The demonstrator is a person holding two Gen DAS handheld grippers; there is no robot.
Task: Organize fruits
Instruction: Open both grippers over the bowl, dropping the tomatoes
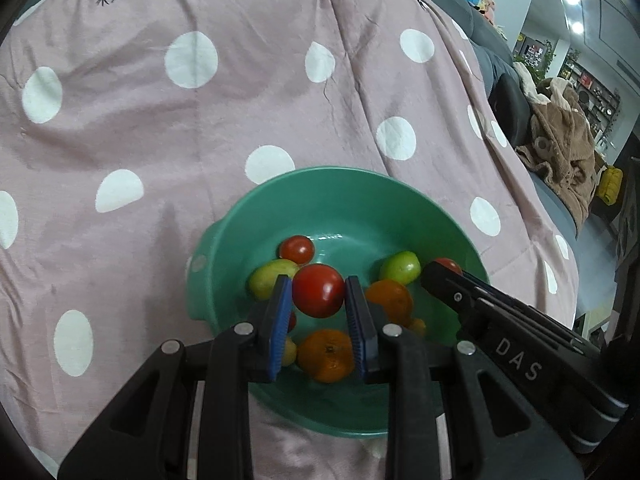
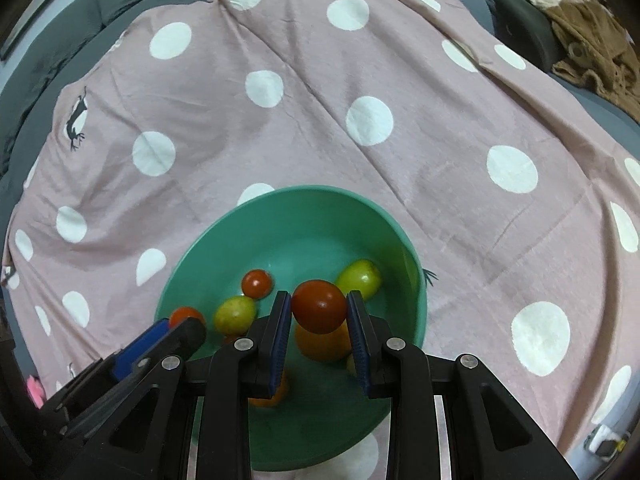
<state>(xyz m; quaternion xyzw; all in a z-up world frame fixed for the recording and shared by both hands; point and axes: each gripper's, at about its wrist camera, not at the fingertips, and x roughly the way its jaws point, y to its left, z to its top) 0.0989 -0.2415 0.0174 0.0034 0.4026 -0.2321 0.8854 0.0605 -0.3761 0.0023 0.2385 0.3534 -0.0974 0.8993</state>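
A green bowl [image 1: 360,196] [image 2: 224,240] sits on a pink polka-dot cloth and holds several fruits: red tomatoes, green fruits [image 1: 400,266] [image 2: 358,278] and oranges [image 1: 326,356]. My left gripper [image 1: 319,292] is shut on a red tomato [image 1: 318,290] just above the bowl. My right gripper [image 2: 319,306] is shut on another red tomato [image 2: 319,306] over the bowl. Each gripper shows at the edge of the other's view [image 1: 448,276] [image 2: 188,330].
The pink cloth [image 1: 240,100] [image 2: 440,140] covers a grey sofa. A brown blanket [image 1: 560,148] [image 2: 592,40] lies at the right on the sofa. Shelves and a room lie beyond at the far right.
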